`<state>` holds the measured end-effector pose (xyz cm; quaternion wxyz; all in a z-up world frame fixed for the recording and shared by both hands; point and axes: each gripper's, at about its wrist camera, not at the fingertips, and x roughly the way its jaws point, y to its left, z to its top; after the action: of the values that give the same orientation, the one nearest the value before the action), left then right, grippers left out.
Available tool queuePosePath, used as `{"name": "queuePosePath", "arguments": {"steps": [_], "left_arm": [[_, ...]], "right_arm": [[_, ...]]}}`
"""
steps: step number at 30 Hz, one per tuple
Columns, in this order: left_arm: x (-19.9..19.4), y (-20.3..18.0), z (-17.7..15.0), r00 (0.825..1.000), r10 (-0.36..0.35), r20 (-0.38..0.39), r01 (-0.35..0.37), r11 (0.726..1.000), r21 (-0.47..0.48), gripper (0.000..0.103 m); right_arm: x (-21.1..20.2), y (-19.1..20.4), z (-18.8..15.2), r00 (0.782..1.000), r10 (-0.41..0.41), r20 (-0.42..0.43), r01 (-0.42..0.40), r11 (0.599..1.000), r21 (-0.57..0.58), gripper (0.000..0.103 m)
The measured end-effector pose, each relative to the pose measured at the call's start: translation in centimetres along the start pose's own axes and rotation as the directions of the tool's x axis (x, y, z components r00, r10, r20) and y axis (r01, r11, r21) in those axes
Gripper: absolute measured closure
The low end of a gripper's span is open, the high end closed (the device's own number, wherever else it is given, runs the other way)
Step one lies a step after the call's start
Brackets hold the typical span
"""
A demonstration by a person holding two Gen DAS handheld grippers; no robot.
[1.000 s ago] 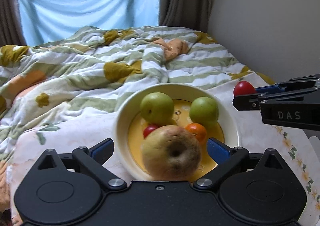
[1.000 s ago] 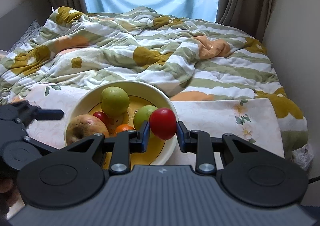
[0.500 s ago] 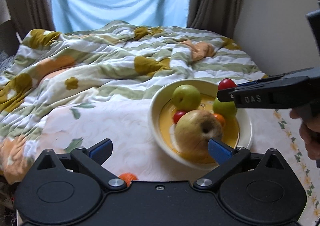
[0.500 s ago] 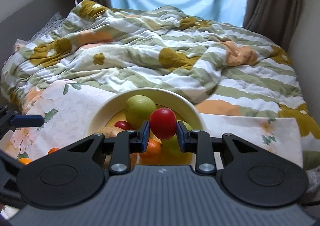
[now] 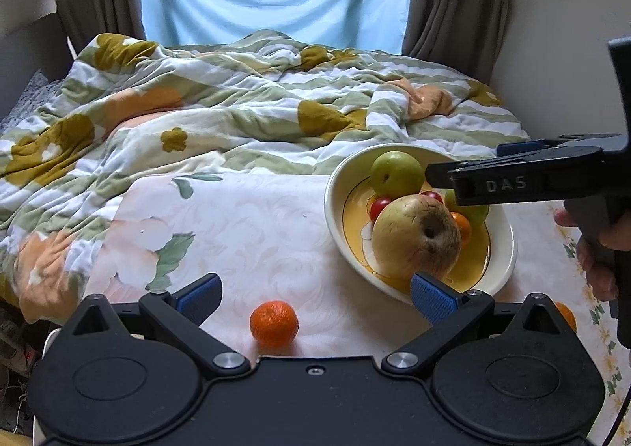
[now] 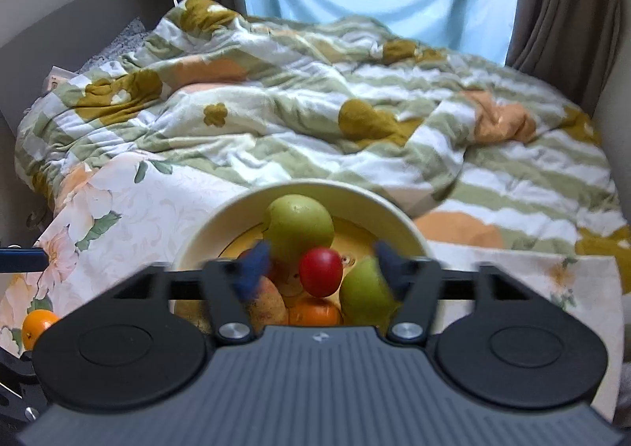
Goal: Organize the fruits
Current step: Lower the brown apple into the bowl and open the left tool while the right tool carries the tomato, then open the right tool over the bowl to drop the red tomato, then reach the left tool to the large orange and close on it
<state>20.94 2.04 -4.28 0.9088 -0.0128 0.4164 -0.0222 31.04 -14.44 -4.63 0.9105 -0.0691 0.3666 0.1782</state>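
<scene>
A cream bowl (image 5: 508, 249) (image 6: 221, 225) on the floral cloth holds two green apples (image 5: 396, 174) (image 6: 297, 227), a large brownish apple (image 5: 416, 237), small red fruits and an orange one. My right gripper (image 6: 321, 264) hangs over the bowl with its jaws open; a red tomato (image 6: 320, 271) sits between the blurred fingers, free of both. It also shows from the side in the left wrist view (image 5: 512, 180). My left gripper (image 5: 315, 292) is open and empty. A tangerine (image 5: 274, 323) lies on the cloth between its fingers.
A rumpled striped quilt (image 5: 236, 122) covers the bed behind the cloth. A second orange fruit (image 5: 566, 316) lies right of the bowl; one also shows at the right wrist view's left edge (image 6: 37, 327). Wall at right, curtains behind.
The right gripper's jaws have opened and let go of the red tomato over the bowl. My left gripper has pulled back and left, bringing the loose tangerine between its fingers.
</scene>
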Motion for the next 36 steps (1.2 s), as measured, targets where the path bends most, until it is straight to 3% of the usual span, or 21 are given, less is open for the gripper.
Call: {"name": "queuePosePath", "arguments": {"steps": [14,28,36], "left_arm": [[-3.2,-0.4,-0.5,0.998,0.028,0.049,-0.027,0.999,-0.024,0.000],[-9.9,-0.6,-2.0,0.981,0.095,0.167,-0.092,0.995,-0.030,0.000],[-12.9,0.9,-4.0,0.974,0.129,0.185,-0.125,0.992,-0.034,0.000]], "right_arm": [[-3.3,-0.2,-0.4,1.000,0.006,0.023,-0.006,1.000,0.000,0.000],[-10.8,-0.5,-1.2,0.996,-0.029,0.086,0.030,0.999,-0.015,0.000],[-14.8,-0.2,-2.6,0.993,-0.031,0.112,0.029,0.999,0.016,0.000]]}}
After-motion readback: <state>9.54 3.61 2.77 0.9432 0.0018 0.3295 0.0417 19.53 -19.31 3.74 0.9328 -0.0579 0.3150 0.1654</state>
